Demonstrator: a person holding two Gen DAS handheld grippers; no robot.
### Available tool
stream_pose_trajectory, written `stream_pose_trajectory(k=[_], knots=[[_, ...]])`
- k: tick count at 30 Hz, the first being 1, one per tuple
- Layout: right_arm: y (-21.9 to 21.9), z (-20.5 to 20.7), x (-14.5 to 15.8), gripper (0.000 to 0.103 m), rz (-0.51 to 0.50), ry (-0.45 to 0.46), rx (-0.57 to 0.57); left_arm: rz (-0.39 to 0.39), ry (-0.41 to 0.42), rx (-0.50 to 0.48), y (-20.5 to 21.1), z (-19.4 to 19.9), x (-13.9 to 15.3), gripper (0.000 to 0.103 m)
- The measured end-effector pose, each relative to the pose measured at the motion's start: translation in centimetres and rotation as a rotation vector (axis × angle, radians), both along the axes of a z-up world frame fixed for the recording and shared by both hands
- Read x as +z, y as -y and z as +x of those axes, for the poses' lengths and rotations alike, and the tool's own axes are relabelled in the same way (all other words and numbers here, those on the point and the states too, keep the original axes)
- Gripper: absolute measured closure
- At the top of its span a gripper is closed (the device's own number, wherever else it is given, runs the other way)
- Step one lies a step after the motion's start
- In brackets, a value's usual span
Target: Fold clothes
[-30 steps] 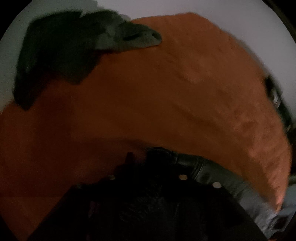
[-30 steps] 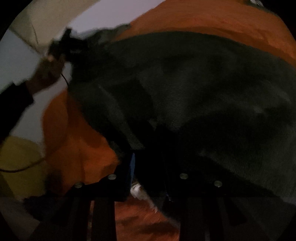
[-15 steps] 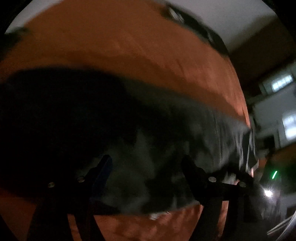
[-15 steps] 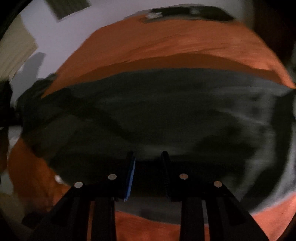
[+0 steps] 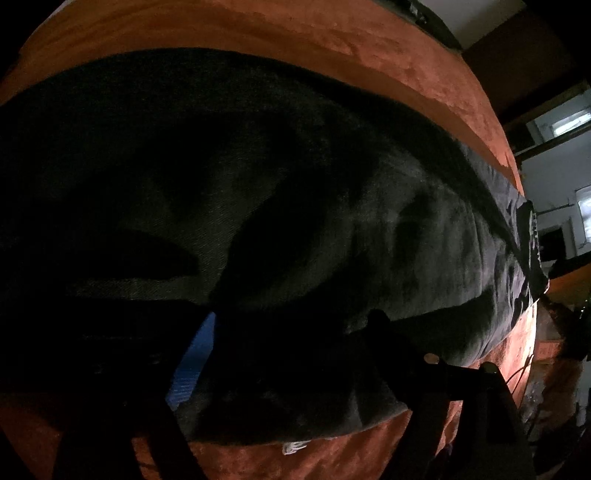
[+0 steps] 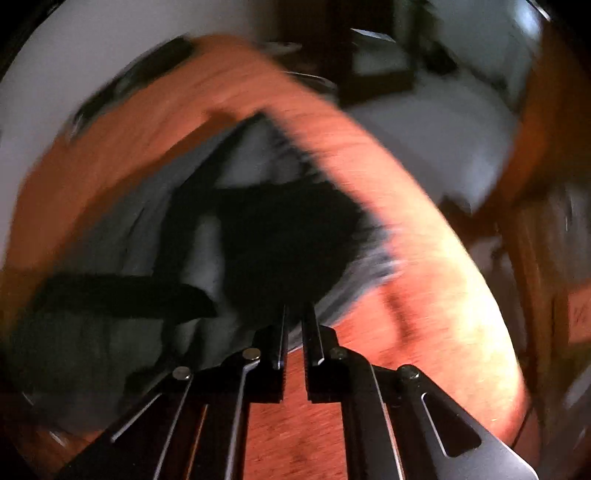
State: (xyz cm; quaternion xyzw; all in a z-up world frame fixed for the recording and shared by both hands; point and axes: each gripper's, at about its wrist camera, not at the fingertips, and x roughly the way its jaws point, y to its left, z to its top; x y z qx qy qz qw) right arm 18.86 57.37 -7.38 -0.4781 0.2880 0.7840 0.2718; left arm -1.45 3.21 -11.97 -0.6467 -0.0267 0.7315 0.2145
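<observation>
Left wrist view shows the garment (image 5: 295,206) spread on the orange cover (image 5: 332,40), left gripper (image 5: 291,325) wide apart over its near edge, right gripper (image 6: 294,325) nearly closed, holding nothing; next, I think, grasp that edge to fold.

Both wrist views close over garment (image 5: 295,206).

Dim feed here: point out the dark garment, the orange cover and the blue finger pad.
dark garment (image 5: 332,229), left wrist view, spread middle.
orange cover (image 5: 258,26), left wrist view, far strip.
blue finger pad (image 5: 192,362), left wrist view, inner face.
</observation>
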Motion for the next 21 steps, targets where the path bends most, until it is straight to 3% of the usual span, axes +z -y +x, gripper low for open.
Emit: stream_pose_trajectory(k=[4,9,14,21], knots=[[-3.3,2.0,0.6,0.091,-0.114,-0.098,-0.084,-0.009,-0.009,-0.008,-0.6,-0.1,-0.8,0.016],[-3.8,0.6,-1.2,0.086,-0.153,-0.038,-0.197,-0.013,0.003,0.022,-1.3,-1.3,-2.0,0.016],[-3.3,0.5,0.1,0.086,-0.011,-0.078,-0.191,-0.017,0.000,0.026,-1.5,-1.2,-1.8,0.016],[-4.5,0.2,-0.7,0.086,-0.088,-0.102,-0.235,-0.030,-0.010,0.025,-1.7,-1.0,-1.7,0.014]])
